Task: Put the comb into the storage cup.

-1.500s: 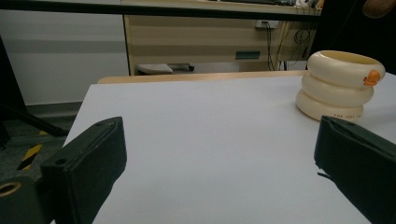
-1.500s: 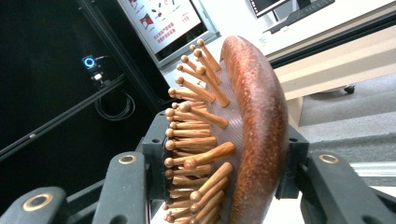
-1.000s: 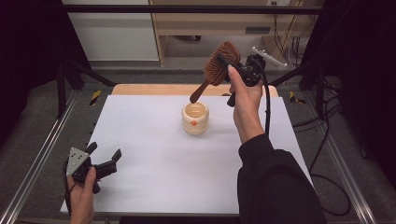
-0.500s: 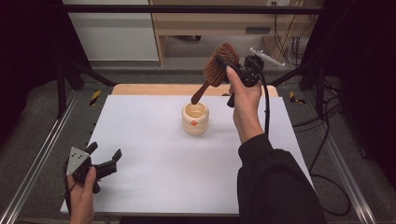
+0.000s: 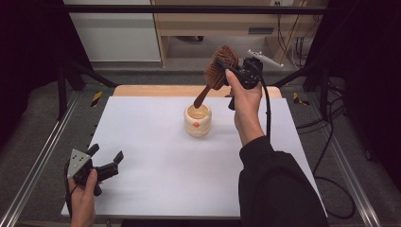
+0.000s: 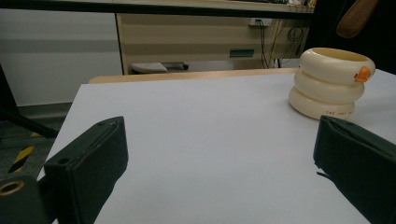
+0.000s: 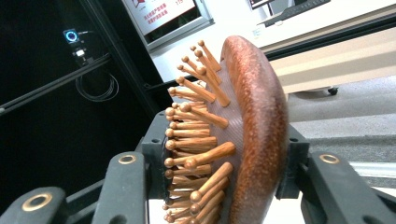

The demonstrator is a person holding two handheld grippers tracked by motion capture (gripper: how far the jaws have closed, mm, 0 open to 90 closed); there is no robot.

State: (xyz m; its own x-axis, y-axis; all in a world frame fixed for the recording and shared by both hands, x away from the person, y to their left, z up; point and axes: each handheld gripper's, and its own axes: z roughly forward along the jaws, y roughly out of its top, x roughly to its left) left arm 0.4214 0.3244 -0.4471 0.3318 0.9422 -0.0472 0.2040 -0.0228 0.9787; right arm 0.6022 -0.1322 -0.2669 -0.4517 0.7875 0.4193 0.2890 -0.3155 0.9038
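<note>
Left gripper (image 5: 105, 159) sat low at the near left corner of the white bench (image 5: 142, 142), jaws apart, nothing between them. Mid bench, toward the far side, stood a cream ringed cup (image 5: 197, 120) with an orange mark on its side, upright. Right gripper (image 5: 226, 71) was raised above and just right of the cup, clamped on a wooden brush (image 5: 218, 71) by its head; the handle angled down-left, its tip over the cup's far rim, not touching as far as could be told.
</note>
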